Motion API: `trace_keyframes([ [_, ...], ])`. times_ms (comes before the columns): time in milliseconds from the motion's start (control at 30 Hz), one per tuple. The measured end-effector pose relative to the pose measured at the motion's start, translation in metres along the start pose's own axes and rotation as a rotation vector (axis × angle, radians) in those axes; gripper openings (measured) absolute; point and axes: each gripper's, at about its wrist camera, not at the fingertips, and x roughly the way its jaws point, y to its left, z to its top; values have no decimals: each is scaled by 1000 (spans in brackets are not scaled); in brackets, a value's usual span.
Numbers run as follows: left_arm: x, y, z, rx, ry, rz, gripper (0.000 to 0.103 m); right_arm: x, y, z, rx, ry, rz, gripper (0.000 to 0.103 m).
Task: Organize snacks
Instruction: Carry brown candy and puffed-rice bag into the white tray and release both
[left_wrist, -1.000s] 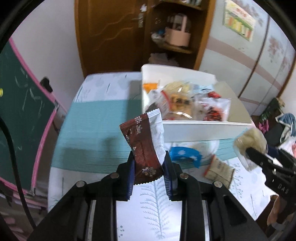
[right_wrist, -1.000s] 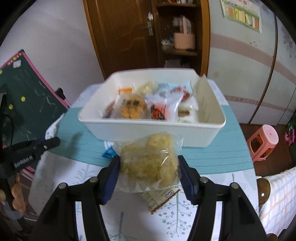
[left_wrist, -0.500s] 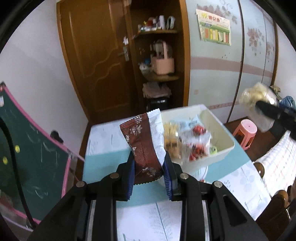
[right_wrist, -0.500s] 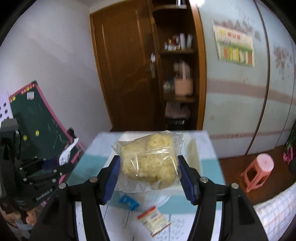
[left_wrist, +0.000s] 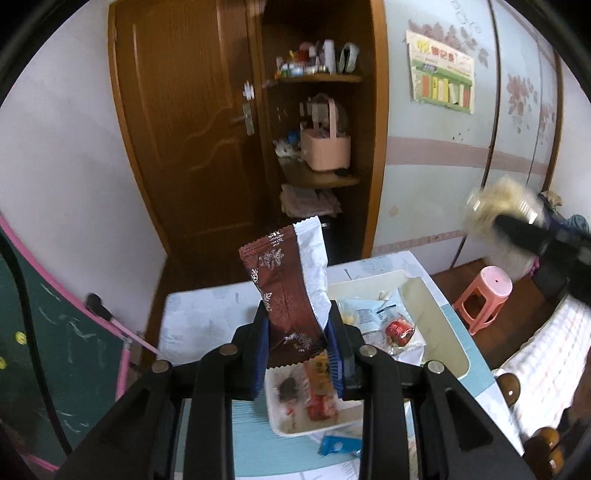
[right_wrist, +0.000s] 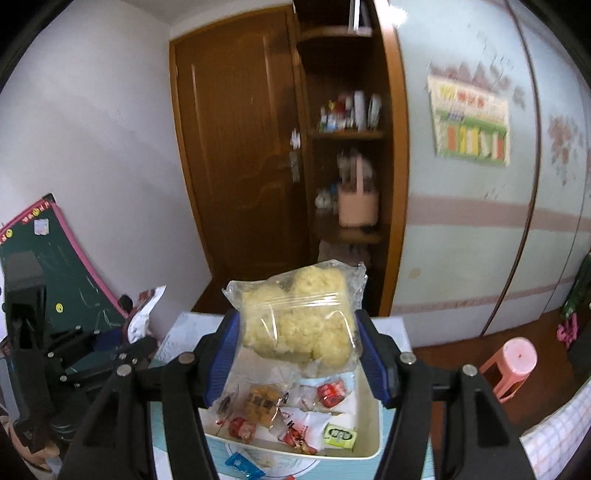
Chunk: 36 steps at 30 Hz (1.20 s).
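My left gripper (left_wrist: 298, 341) is shut on a brown and white snack packet (left_wrist: 290, 291), held upright high above the white bin (left_wrist: 448, 338). My right gripper (right_wrist: 297, 350) is shut on a clear bag of pale yellow puffed snack (right_wrist: 299, 314), also held above the white bin (right_wrist: 365, 441). The bin holds several wrapped snacks. The right gripper with its bag (left_wrist: 496, 206) shows blurred at the right of the left wrist view. The left gripper (right_wrist: 142, 338) shows at the left of the right wrist view.
A small blue packet (left_wrist: 340, 445) lies on the table in front of the bin, also in the right wrist view (right_wrist: 242, 465). A green chalkboard (left_wrist: 48, 339) leans at the left. A pink stool (left_wrist: 487, 295) stands on the floor at the right. A wooden door and shelves are behind.
Both grippers have risen well above the table with their packets and moved over the bin; the bin now lies below them instead of ahead.
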Motion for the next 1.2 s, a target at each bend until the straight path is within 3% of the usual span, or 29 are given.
trace_keyframes([
  [300, 101, -9, -6, -14, 133, -2, 26, 100, -19, -36, 82, 192, 5, 62],
  [633, 164, -25, -28, 14, 218, -3, 28, 147, -44, -51, 170, 283, -7, 64],
  [667, 170, -29, -27, 19, 222, -6, 39, 150, -46, -53, 184, 280, -6, 64],
  [700, 173, -31, -29, 27, 228, -14, 67, 153, -48, -53, 200, 276, -7, 65],
  [767, 181, -33, -34, 45, 250, -19, 102, 158, -54, -57, 233, 280, -17, 70],
  [900, 189, -36, -47, 84, 281, 22, 102, 167, -65, -66, 295, 313, -25, 72],
  [1200, 179, -27, -50, 69, 260, 8, 102, 161, -54, -73, 237, 326, -33, 72],
])
